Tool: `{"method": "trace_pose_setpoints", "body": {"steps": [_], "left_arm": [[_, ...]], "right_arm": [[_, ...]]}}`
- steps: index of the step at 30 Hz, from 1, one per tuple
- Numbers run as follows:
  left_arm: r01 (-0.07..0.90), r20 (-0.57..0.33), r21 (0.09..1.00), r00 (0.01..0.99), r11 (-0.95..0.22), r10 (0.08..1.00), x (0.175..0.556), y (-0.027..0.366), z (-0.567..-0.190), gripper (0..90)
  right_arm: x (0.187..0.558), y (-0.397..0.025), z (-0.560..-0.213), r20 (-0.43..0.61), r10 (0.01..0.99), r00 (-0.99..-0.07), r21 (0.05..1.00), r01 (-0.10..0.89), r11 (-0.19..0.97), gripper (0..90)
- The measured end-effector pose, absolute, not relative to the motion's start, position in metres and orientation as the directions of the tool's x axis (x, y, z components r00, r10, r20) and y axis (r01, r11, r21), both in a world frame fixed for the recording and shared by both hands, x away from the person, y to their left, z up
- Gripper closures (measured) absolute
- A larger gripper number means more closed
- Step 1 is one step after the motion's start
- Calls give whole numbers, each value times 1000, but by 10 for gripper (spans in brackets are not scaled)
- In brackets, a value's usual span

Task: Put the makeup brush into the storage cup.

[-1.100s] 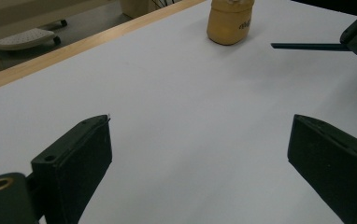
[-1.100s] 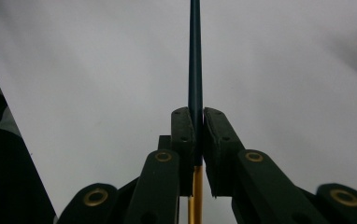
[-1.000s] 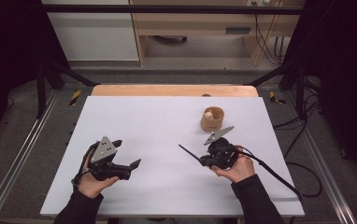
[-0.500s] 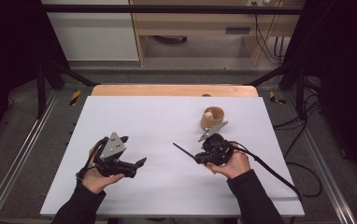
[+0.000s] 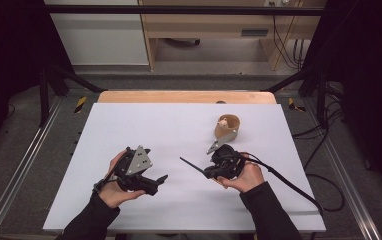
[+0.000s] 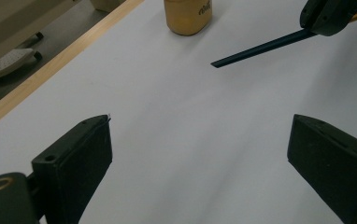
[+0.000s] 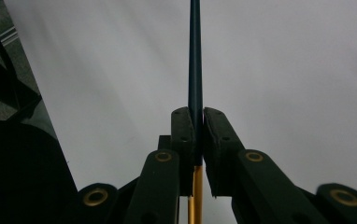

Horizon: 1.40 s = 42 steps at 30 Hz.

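While the right claw [image 7: 198,135] stays shut upon a dark slender stick [image 7: 195,56] above the white desk [image 5: 129,125], the left claw [image 6: 200,163] stands apart, empty; a tan cup [image 5: 227,126] sits nearby.

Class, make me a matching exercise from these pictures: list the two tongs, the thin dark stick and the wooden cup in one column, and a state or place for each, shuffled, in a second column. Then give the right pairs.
Column one:
1. left tongs
2. right tongs
3. thin dark stick
4. wooden cup

Column two:
A. stands alone toward the table's far right
B. jaws wide apart, nothing between them
C. clamped shut on something
D. gripped at one end, pointing out over the white table

Pairs: 1-B, 2-C, 3-D, 4-A
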<state>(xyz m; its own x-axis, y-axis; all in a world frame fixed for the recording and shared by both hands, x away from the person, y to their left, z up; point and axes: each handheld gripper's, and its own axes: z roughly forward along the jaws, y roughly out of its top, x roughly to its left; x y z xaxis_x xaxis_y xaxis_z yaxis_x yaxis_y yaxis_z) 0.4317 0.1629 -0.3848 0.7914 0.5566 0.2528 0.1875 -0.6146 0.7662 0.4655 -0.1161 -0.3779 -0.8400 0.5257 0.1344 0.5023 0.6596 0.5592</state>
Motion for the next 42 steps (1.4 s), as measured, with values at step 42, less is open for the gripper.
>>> {"method": "trace_pose_setpoints", "body": {"steps": [42], "left_arm": [[23, 391, 636, 852, -771, 347, 426, 108, -406, 102]], "right_arm": [[465, -101, -392, 206, 468, -860, 521, 501, 691, 836]]}}
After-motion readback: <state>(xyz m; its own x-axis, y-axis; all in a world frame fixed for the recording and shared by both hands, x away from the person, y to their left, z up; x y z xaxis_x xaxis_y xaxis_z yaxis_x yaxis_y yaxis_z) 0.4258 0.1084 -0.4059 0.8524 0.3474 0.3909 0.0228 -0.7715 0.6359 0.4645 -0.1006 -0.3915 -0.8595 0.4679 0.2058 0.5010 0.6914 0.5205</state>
